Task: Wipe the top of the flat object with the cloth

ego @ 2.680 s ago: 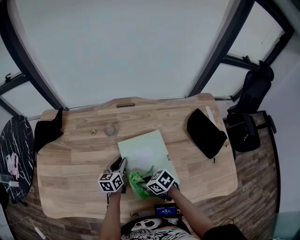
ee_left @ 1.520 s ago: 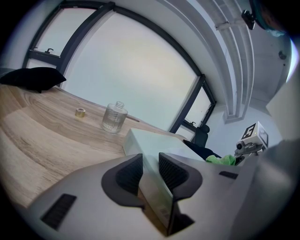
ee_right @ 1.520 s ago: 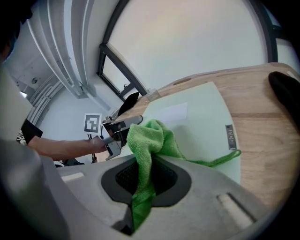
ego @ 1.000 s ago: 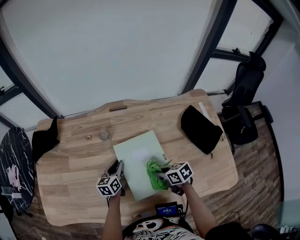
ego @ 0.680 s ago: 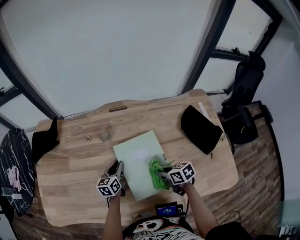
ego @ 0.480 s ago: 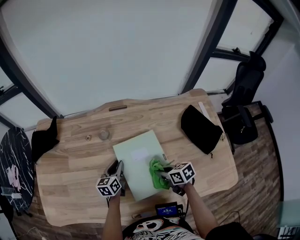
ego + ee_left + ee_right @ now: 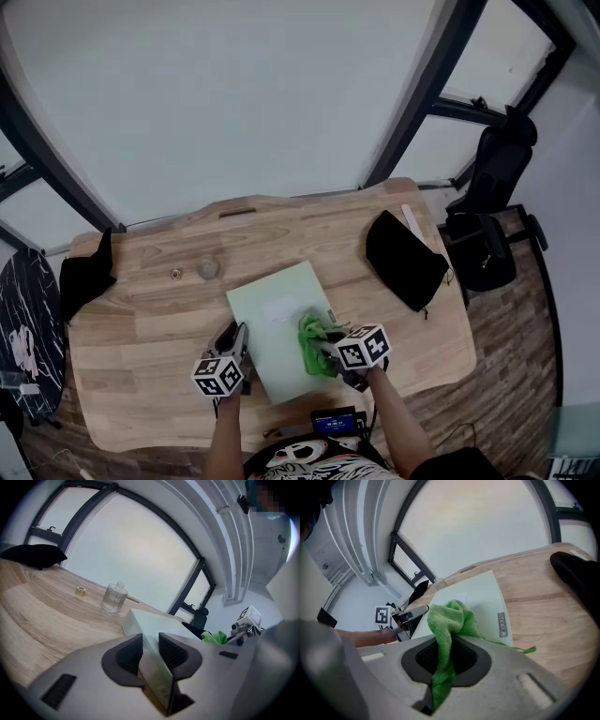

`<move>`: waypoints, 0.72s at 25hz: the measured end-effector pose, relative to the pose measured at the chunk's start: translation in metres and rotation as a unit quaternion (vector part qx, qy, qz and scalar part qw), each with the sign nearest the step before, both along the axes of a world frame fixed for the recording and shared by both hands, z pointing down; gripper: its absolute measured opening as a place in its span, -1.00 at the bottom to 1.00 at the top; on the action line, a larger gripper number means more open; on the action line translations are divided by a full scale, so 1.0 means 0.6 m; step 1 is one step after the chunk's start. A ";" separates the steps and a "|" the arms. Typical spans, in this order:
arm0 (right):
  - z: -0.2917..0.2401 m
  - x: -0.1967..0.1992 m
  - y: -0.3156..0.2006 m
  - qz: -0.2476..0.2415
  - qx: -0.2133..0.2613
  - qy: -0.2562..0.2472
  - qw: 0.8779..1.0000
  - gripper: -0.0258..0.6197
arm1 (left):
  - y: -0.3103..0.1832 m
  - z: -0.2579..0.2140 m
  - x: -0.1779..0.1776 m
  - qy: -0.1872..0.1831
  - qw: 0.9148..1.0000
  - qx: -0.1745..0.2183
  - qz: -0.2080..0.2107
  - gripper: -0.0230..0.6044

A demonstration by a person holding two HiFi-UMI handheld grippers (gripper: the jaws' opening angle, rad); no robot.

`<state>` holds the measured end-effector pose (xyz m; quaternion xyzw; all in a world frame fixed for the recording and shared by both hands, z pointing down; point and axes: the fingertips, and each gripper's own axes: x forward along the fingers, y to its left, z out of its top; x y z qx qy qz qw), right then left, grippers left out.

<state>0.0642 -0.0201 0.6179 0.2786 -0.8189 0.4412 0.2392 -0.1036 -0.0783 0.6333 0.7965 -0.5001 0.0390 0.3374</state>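
1. Left gripper [image 7: 150,652] is clenched on the near-left edge of the pale green flat box [image 7: 272,314] (it lies flat on the table).
2. Right gripper [image 7: 444,657] pinches the green cloth [image 7: 315,343], bunched on the box's right half.
3. Light wooden table [image 7: 141,319], frosted window [image 7: 234,94] behind, plank floor [image 7: 511,347].

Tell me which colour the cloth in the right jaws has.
Bright green. The cloth shows best in the right gripper view.
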 end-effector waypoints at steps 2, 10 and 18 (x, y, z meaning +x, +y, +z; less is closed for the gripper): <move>-0.001 -0.001 -0.009 0.004 0.000 -0.002 1.000 -0.84 | 0.000 -0.001 0.000 0.003 1.000 -0.001 0.000 -0.58; -0.002 -0.004 -0.052 0.029 0.009 0.000 1.000 -0.84 | 0.001 -0.003 0.000 0.011 1.000 -0.002 0.001 -0.58; -0.007 0.007 -0.100 0.068 0.030 0.008 0.997 -0.84 | 0.002 -0.005 0.001 0.019 1.000 -0.001 0.001 -0.58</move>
